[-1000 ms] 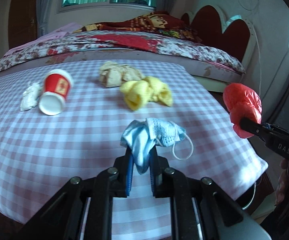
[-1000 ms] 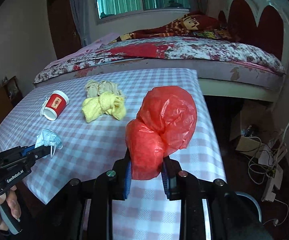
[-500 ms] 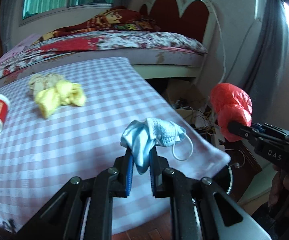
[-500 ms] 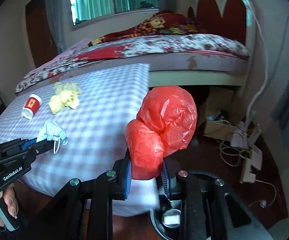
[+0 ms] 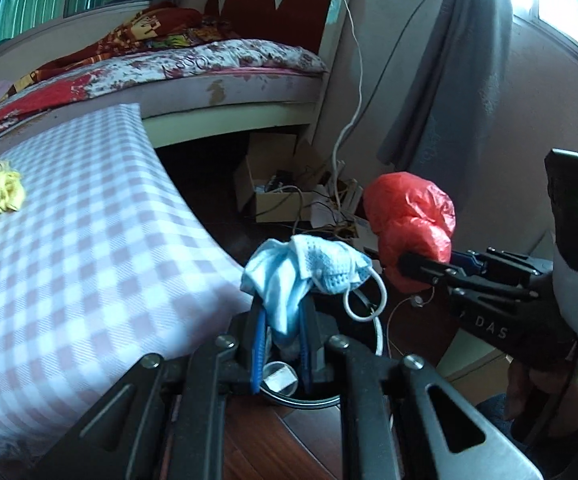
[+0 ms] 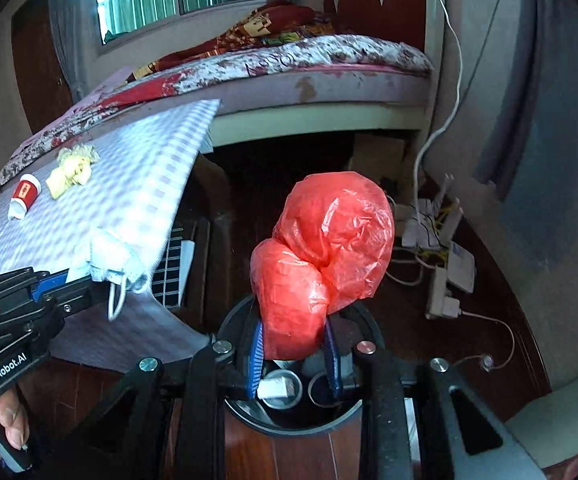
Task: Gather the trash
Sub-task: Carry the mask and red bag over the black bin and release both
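Trash rides in both grippers at once, and both hang near a round bin [image 6: 289, 412] that stands on the wooden floor beside the checked counter [image 5: 69, 260]. The left gripper [image 5: 283, 344] has its blue fingers [image 5: 257, 354] closed narrow on a crumpled blue face mask [image 5: 301, 276], with one ear loop dangling free below it. The right gripper [image 6: 293, 354] pinches the lower lobe of a puffy red plastic bag [image 6: 321, 256]; in its own view the bag sits almost directly over the bin's mouth, where a small white scrap already lies.

The step in hand looks like the drop. To do it well, each load should be centred over the opening before the fingers spread, since both items are light and may drift or cling. The bag is wide against the bin's mouth, so lowering it close to the rim first seems wise. The mask's loop could snag on a finger or on the rim; a clean, full opening and a short pause should let it fall. Releasing one load at a time would keep the two grippers from crowding each other.

More waits on the counter: a yellow cloth wad [image 6: 69, 172] and a red paper cup [image 6: 25, 194] lying on its side, well apart from the bin.
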### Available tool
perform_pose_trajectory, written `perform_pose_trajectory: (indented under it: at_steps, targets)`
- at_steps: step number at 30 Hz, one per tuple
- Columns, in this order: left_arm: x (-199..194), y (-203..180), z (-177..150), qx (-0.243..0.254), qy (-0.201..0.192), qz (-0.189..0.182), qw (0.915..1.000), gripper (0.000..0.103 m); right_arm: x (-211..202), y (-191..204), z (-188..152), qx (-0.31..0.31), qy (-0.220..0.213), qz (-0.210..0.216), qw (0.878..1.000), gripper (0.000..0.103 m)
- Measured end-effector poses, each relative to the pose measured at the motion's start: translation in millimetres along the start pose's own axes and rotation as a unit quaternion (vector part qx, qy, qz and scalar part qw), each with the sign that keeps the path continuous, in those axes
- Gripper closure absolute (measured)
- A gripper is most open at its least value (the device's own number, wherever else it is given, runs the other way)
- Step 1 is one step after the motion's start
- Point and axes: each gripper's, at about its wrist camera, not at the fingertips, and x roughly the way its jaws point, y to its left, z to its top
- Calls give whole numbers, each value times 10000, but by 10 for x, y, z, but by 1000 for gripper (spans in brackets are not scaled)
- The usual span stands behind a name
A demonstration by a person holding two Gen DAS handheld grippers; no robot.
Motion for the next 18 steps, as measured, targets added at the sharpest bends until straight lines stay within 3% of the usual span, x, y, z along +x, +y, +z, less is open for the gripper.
perform_pose_trajectory:
  at_steps: [8, 18]
  targets:
    - [272, -211, -204, -198, 291, -31, 9994, 88, 164, -254, -280, 142, 340, 118, 9993, 76]
    - [761, -156, -459, -497, 781, 91, 9957, 87, 672, -310, -489, -173, 1026, 275, 9942, 76]
